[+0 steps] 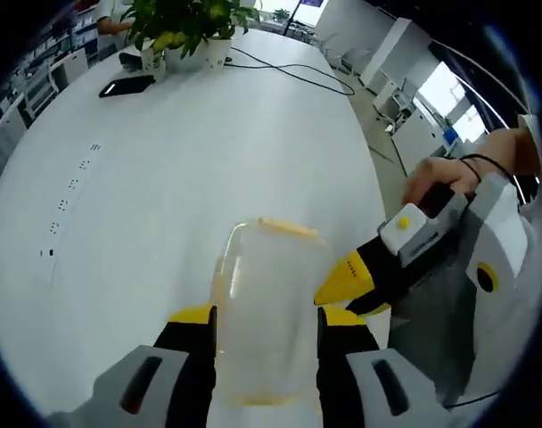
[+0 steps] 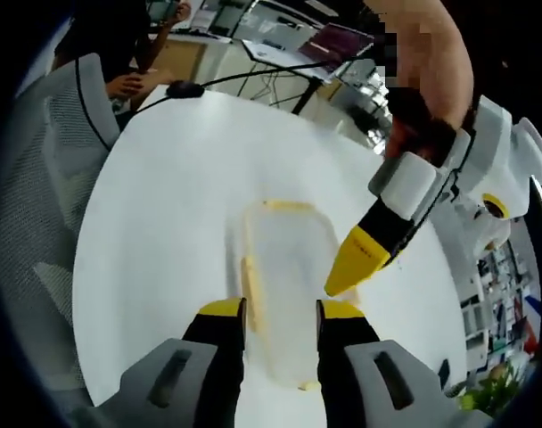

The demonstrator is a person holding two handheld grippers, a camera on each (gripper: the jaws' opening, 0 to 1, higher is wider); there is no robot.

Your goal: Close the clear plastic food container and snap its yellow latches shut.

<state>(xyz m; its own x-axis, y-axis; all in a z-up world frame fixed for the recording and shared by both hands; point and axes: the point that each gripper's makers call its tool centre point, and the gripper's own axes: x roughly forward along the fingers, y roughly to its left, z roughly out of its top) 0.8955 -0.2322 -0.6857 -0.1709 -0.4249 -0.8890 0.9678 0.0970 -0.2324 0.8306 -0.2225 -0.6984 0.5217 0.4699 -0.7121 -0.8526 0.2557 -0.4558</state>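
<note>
The clear plastic food container [image 1: 269, 312] lies on the white bench [image 1: 164, 196], its yellow latches [image 1: 289, 229] at the rims. The left claw [image 1: 266, 323] straddles the container, jaws parted on either side. The right claw [image 2: 280, 316] likewise stands open over the container; in the left gripper view its tips look nearly together, touching the container's edge. Potted plants [image 1: 186, 27] stand well beyond the container.

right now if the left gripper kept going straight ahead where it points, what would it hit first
Most likely the clear plastic food container, which lies on the white table directly ahead of the left gripper, between its open jaws. The right gripper sits just off that line to the side. Depth is hard to judge.
</note>
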